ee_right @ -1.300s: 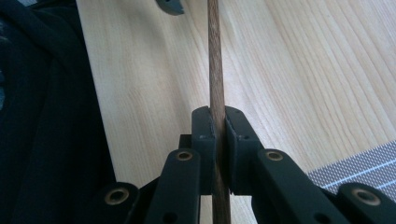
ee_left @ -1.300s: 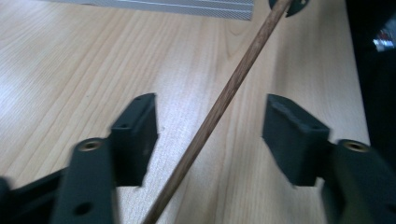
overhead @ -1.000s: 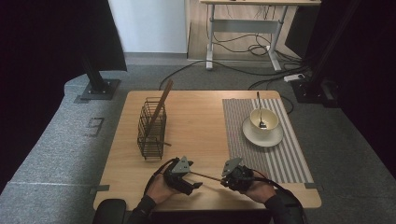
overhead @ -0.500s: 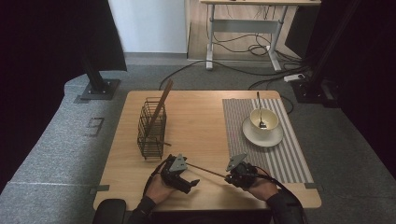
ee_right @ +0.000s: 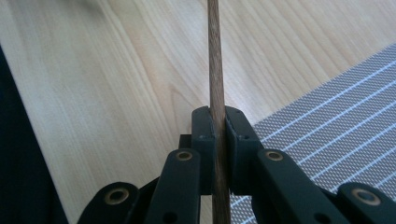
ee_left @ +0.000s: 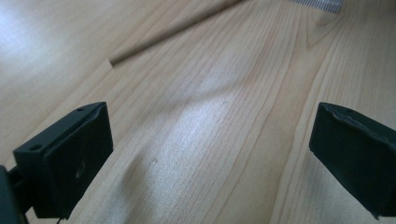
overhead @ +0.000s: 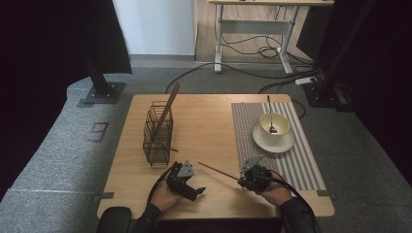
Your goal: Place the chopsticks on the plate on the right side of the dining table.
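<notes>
- Step in hand, judging w/o a task line: the right gripper [overhead: 251,175] is carrying one thin brown wooden chopstick [overhead: 218,172]. Its fingers are pinching the stick's near end, and the stick is pointing toward 10 o'clock, off the light wooden tabletop [overhead: 209,121].
- In the right gripper view the stick [ee_right: 215,70] is sitting upright between the clamped fingers [ee_right: 203,140].
- The left gripper [overhead: 187,183], at approx. 6 o'clock, is holding nothing; its fingers [ee_left: 70,158] are spread wide above bare wood.
- Next move, prob.: swinging the stick to the black wire basket [overhead: 158,133] at 9 o'clock and tipping it in. That needs the tip aimed at the open top, then a release.
- Count: 2 grippers; 1 basket; 1 held stick plus 1 long brown stick [overhead: 168,109] leaning in the basket; 1 grey striped placemat [overhead: 296,165] at 3 o'clock; 1 cream cup [overhead: 274,125] on 1 cream saucer [overhead: 262,143]; 1 dark utensil [overhead: 268,104] standing in the cup.
</notes>
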